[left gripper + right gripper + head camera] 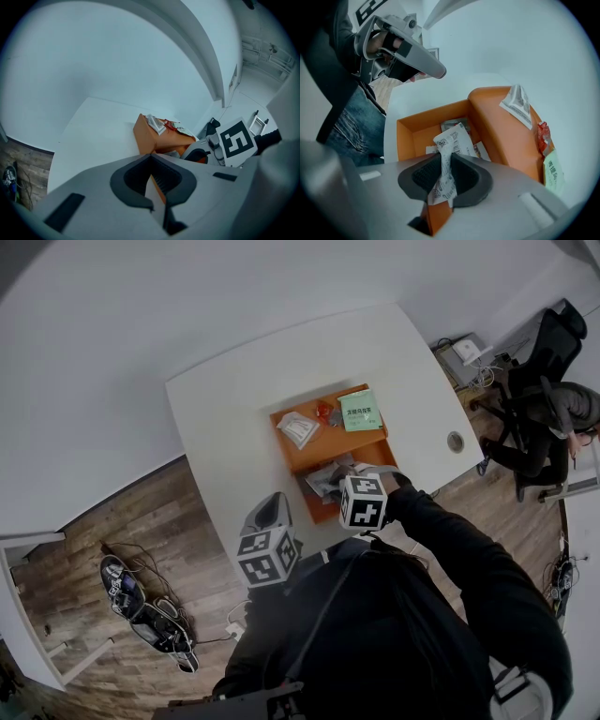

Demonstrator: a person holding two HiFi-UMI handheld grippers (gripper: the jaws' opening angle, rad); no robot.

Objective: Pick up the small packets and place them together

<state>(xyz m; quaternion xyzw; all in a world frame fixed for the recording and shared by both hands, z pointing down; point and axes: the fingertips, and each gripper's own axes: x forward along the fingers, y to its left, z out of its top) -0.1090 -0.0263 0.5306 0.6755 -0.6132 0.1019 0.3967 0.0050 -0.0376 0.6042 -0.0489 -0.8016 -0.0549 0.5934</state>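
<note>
**Two hand-held grippers over an orange box (330, 454) on a white worktop (225, 418).**

Right hand-held gripper (444, 182): pointed steeply down, with its jaws narrowed onto a white printed packet (452, 140). The packet's lower part is pinched and creased between the dark pads. Its upper end, bearing a barcode, stands free just past the tips.

Directly beneath and beyond this hand-held gripper lies the box's open compartment (405, 136). It holds several loose packets (451, 124) (their number cannot be told, since the held packet and the jaws cover part of them).

Farther out from the tips and to their right runs the box's flat orange surface (497, 126). Three items lie on it, apart from one another:
- a white packet (516, 105), farthest from the jaws;
- a red packet (542, 136), nearer;
- a green packet (553, 171), nearest, at the right edge of the right gripper view.

Left hand-held gripper (151, 174): held to the lower left of the right one in the head view and tilted down toward the worktop. Its jaws are drawn together at the tips with nothing between the pads. The orange box stands ahead of its tips and slightly to the right. The right hand-held gripper's marker cube (238, 138) shows farther right, over the near end of the box.
</note>
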